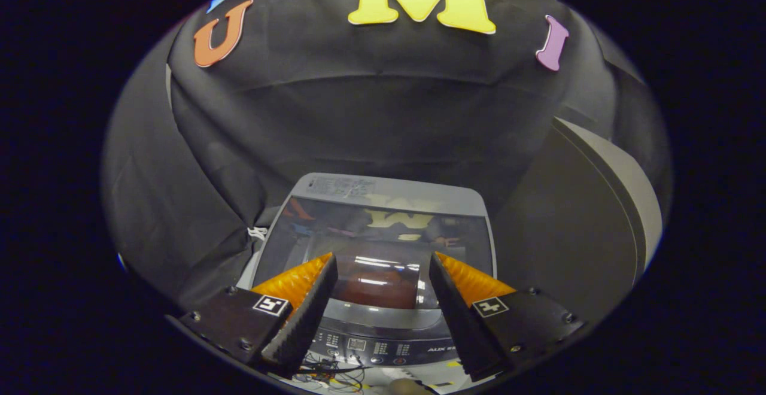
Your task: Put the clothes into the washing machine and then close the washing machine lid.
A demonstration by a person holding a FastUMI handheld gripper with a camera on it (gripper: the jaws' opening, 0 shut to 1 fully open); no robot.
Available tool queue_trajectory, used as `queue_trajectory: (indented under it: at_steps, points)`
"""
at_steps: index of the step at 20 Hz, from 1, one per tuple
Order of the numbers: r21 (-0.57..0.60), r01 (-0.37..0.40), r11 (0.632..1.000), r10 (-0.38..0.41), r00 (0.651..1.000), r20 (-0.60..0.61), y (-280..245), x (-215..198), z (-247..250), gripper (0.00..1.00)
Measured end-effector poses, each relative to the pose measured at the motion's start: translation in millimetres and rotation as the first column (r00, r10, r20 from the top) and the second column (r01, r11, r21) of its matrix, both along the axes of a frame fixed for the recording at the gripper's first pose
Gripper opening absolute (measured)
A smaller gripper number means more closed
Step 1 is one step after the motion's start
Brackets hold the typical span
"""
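Note:
A top-loading washing machine [389, 188] stands below me against the black cloth wall. Its dark glass lid [383, 239] lies flat and down on the tub and mirrors the wall. A dark red shape [374, 287], probably cloth inside the tub, shows at the lid's near part between my fingers. The control panel [371, 344] runs along the machine's front edge, just under my fingers. My gripper [383, 257] hovers above the lid's front half, open, with nothing between the fingers and touching nothing.
A large grey curved panel [598, 215] rises close to the right of the machine. Black cloth [197, 215] hangs close on its left, with a small white tag [257, 232] at the lid's corner. Loose cables [335, 372] lie in front of the control panel.

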State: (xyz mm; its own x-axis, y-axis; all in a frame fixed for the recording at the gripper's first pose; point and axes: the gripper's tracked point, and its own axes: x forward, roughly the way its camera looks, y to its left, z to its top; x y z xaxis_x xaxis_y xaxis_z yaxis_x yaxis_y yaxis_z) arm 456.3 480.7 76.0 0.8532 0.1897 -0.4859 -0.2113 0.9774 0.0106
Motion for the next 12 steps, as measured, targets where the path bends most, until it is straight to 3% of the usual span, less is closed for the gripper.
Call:
queue_trajectory:
  at_steps: [6,12]
  points:
    - [0.06,-0.069,0.996,0.057,0.983,0.175,-20,-66,79,0.97]
    - [0.126,-0.108,0.986,0.038,0.885,0.464,-108,-159,191,0.96]
